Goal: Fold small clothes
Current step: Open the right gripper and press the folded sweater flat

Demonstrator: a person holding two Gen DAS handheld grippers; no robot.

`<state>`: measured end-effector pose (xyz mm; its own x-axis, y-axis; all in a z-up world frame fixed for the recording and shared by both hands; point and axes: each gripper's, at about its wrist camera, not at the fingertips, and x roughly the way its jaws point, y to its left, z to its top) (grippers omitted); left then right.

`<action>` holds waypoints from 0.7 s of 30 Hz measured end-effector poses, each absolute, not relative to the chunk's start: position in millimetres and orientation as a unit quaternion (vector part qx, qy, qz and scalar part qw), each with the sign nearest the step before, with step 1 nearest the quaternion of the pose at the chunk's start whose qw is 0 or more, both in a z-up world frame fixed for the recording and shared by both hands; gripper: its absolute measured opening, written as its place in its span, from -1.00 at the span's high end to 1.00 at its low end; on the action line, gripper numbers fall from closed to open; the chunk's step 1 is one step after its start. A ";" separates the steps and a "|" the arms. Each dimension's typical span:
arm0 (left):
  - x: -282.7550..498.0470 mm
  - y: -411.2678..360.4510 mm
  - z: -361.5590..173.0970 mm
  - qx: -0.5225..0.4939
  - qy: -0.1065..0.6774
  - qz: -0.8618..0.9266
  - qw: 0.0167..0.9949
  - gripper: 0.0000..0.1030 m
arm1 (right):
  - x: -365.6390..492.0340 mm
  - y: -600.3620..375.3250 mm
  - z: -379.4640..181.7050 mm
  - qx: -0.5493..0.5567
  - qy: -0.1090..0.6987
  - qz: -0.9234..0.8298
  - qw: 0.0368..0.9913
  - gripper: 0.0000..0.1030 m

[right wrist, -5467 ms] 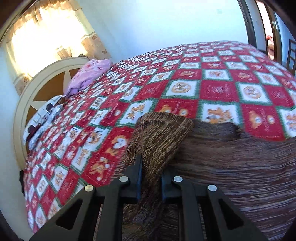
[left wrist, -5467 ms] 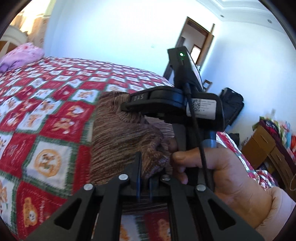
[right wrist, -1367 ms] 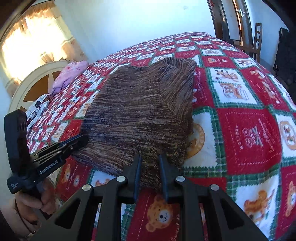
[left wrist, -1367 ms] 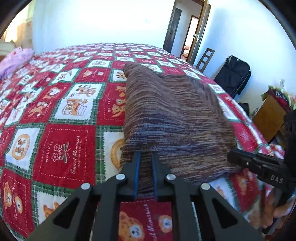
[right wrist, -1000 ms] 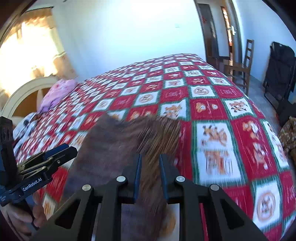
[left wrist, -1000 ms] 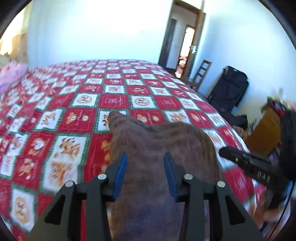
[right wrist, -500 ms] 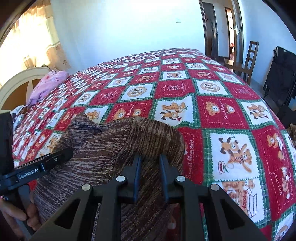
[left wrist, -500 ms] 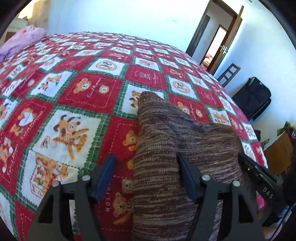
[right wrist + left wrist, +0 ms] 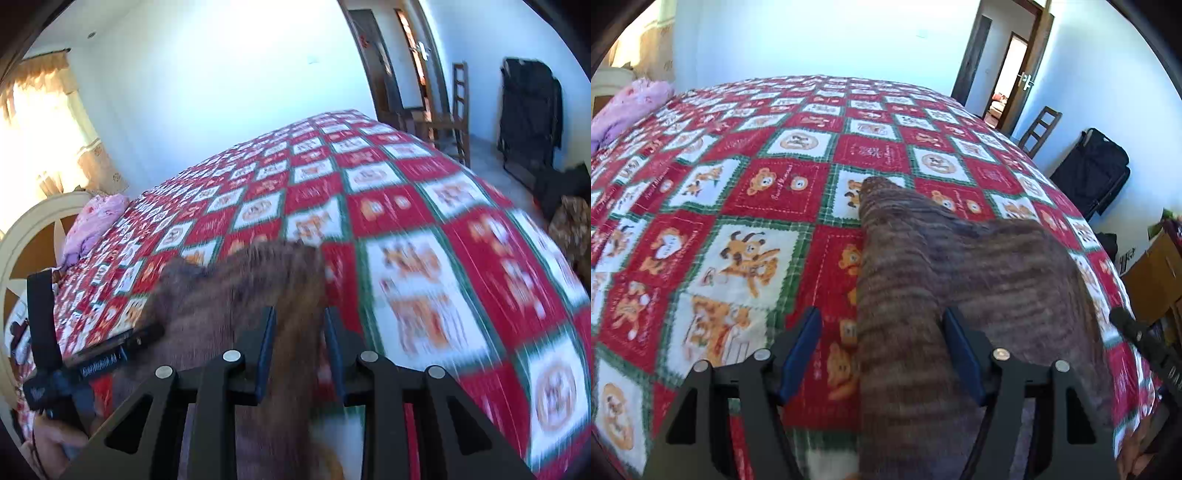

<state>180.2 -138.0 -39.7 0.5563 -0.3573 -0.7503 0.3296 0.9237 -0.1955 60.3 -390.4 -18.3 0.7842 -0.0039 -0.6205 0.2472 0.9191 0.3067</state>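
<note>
Bedspread of red, white and green teddy-bear patchwork covers the bed, with the brown striped knit garment folded on its near part. Over the garment's left edge, the left gripper stands wide open, its blue-lined fingers clear of the knit. At the garment's right edge, the right gripper is parted more narrowly; blur hides whether its pads touch the cloth.
</note>
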 end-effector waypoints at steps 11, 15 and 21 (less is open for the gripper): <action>132.9 -159.4 -28.9 0.037 0.423 -0.203 0.882 -0.36 | 21.7 -400.4 -51.5 0.232 0.347 -0.064 0.906 0.15; 128.4 -166.2 -39.5 0.064 0.425 -0.182 0.885 -0.42 | 21.1 -404.5 -55.5 0.246 0.346 -0.057 0.904 0.15; 122.4 -148.2 -42.4 0.017 0.443 -0.192 0.876 -0.47 | 15.2 -410.1 -52.6 0.271 0.335 -0.047 0.901 0.14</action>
<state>122.4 -148.2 -42.4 0.5343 -0.3210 -0.7820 0.3511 0.9258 -0.1401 15.2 -410.1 -52.6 0.7715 0.0956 -0.6291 0.2666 0.8492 0.4559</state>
